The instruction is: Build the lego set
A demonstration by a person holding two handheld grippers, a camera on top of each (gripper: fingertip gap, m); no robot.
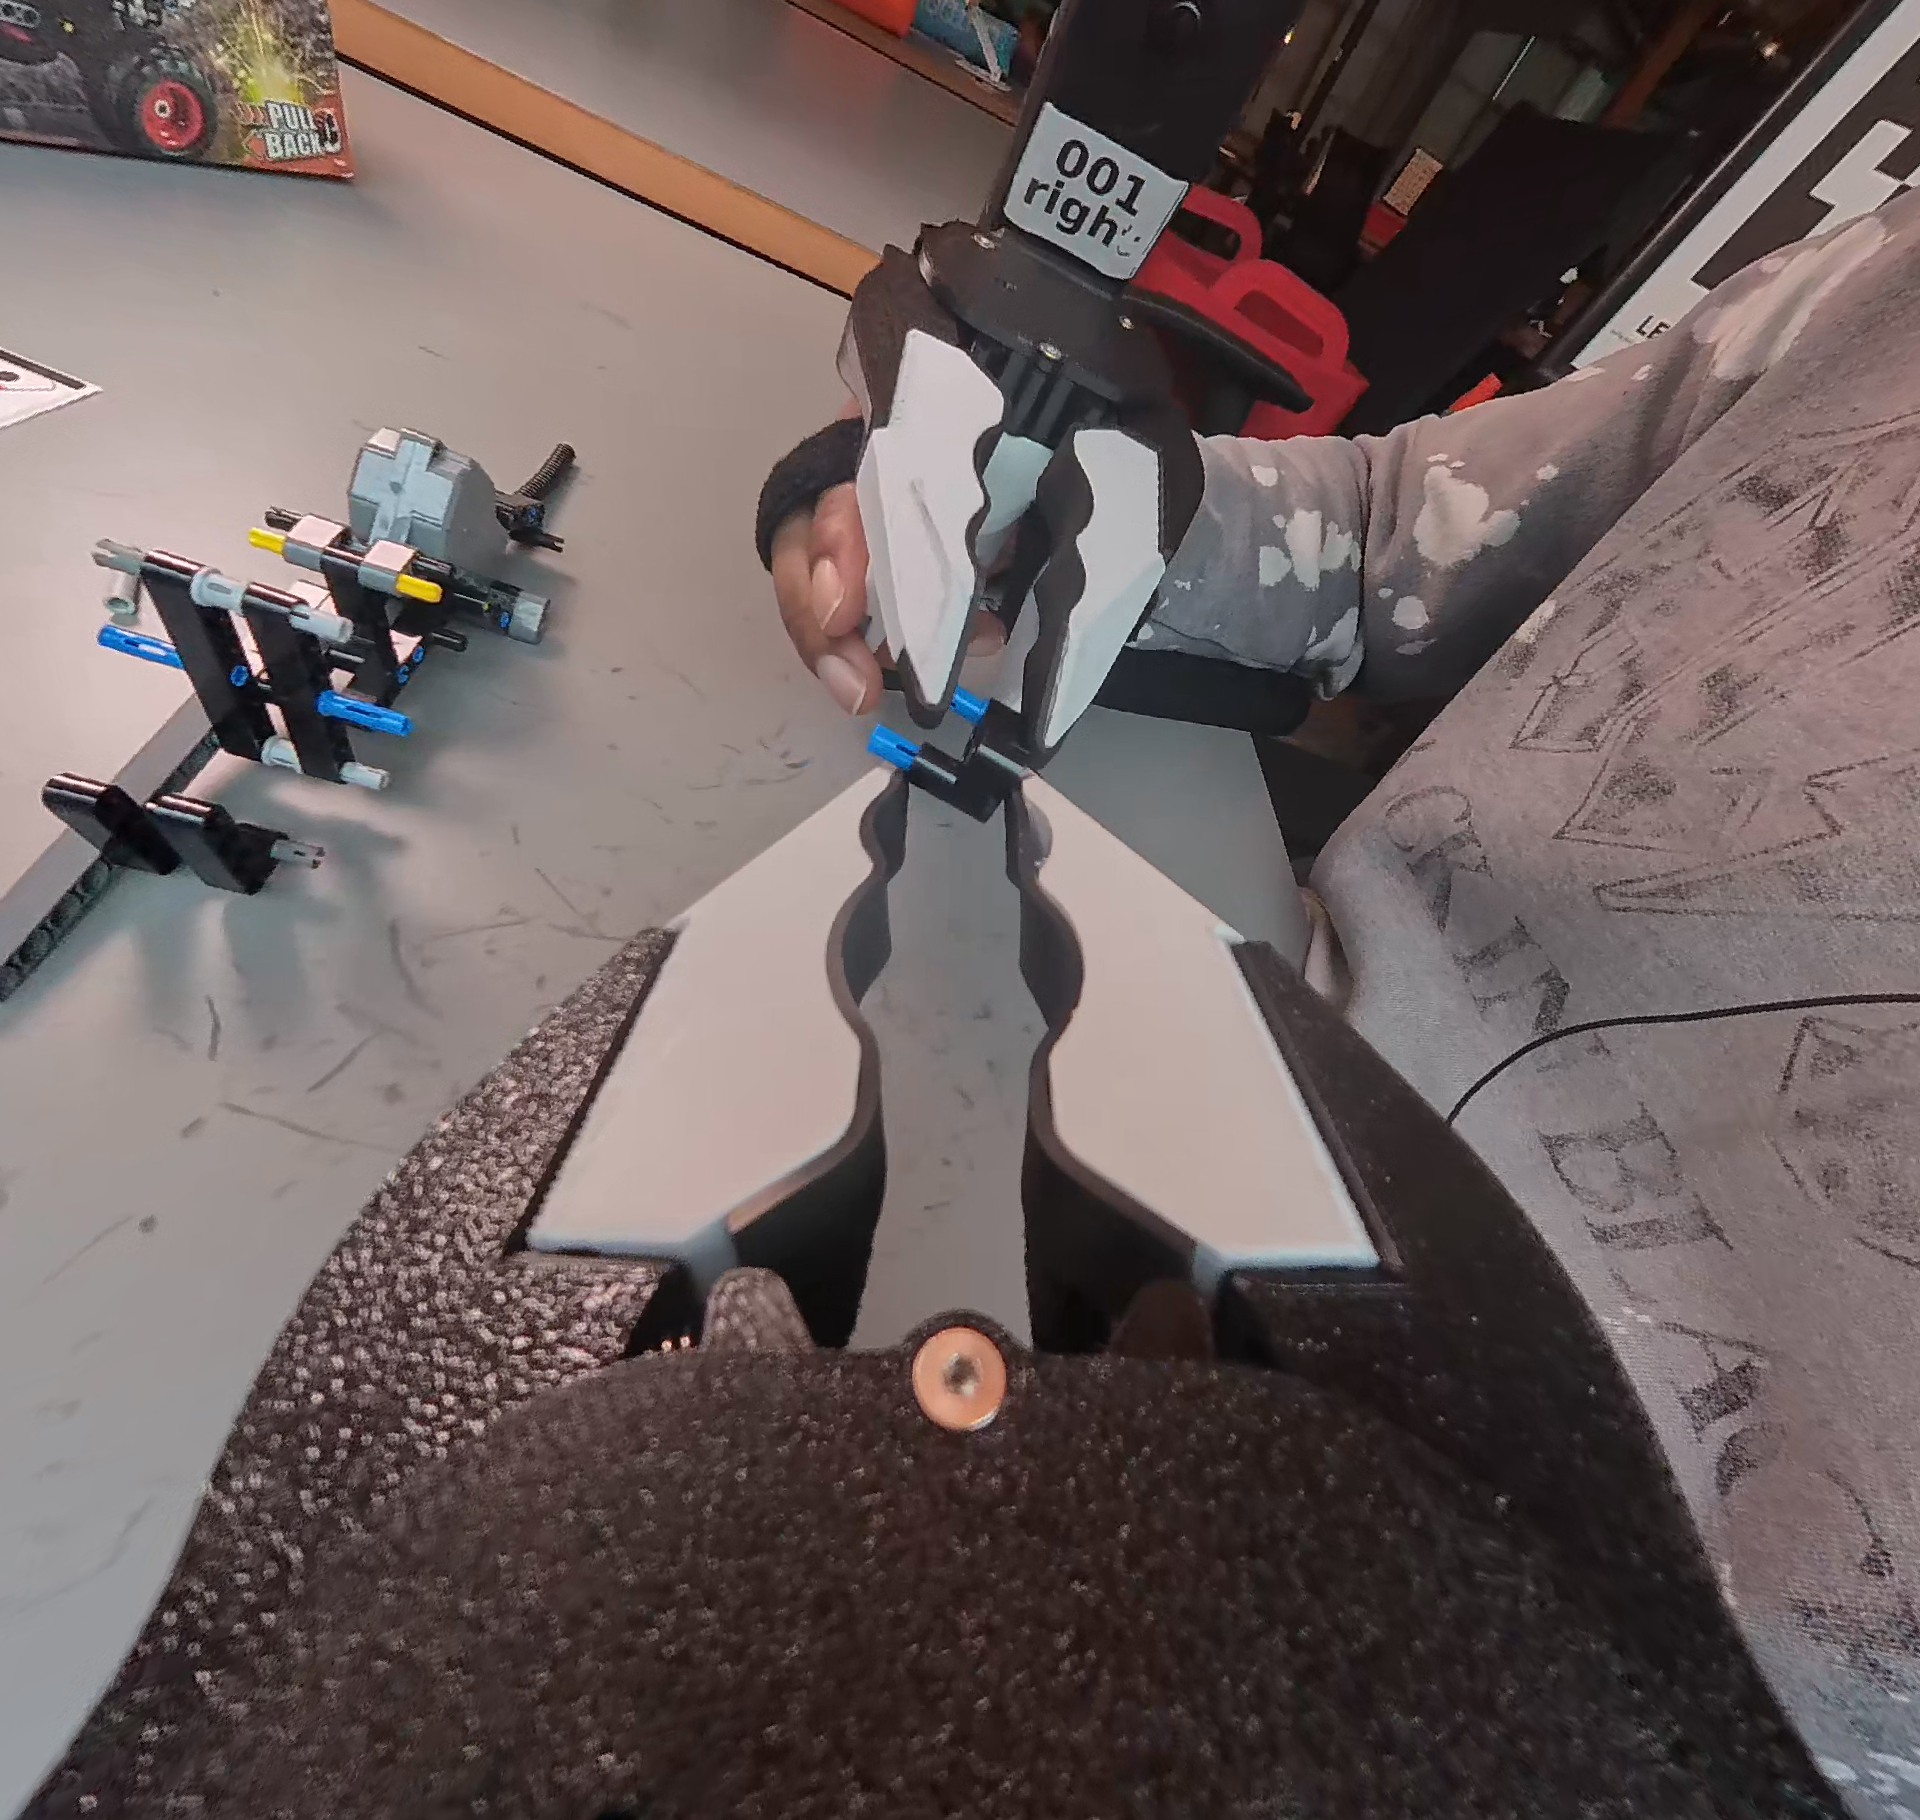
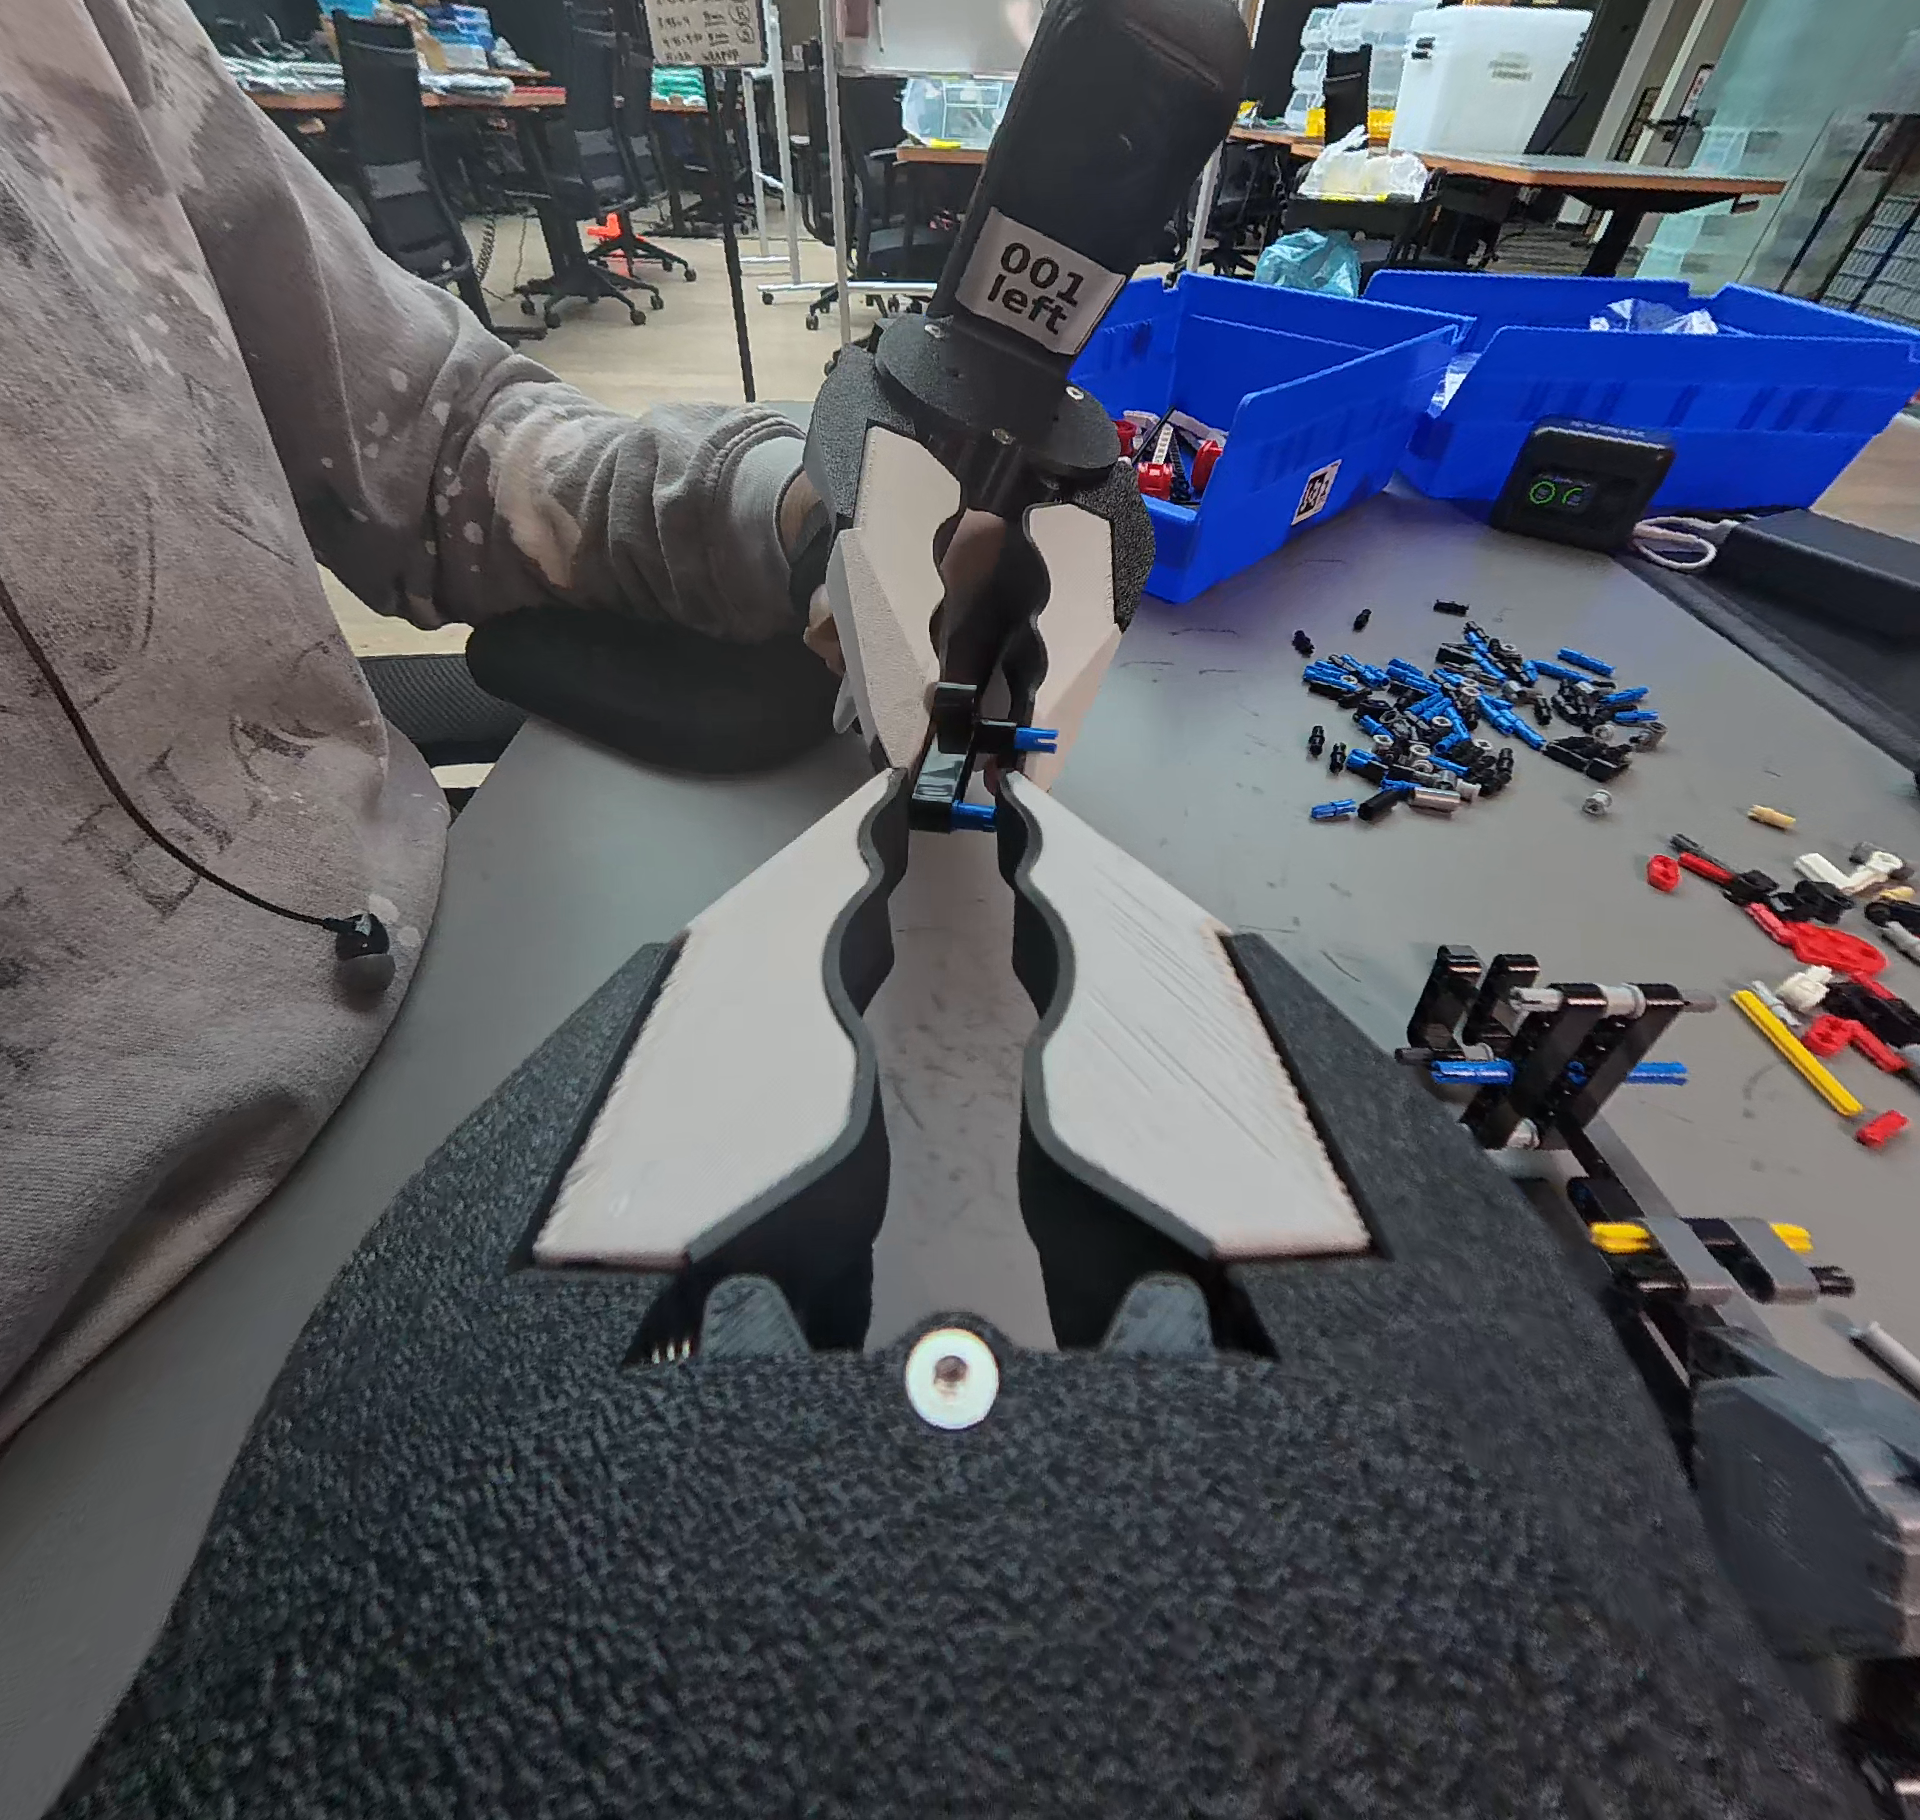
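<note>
Bright, even light; fisheye-warped edges

Small black plastic Lego beam [image 1: 961,771] with two blue pins [image 1: 894,740], held above grey table; partly built black-and-grey Lego chassis [image 1: 322,617] lying nearby.

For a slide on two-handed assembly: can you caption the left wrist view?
Left gripper and right gripper pinch a small black piece with blue pins above the grey table.
</note>
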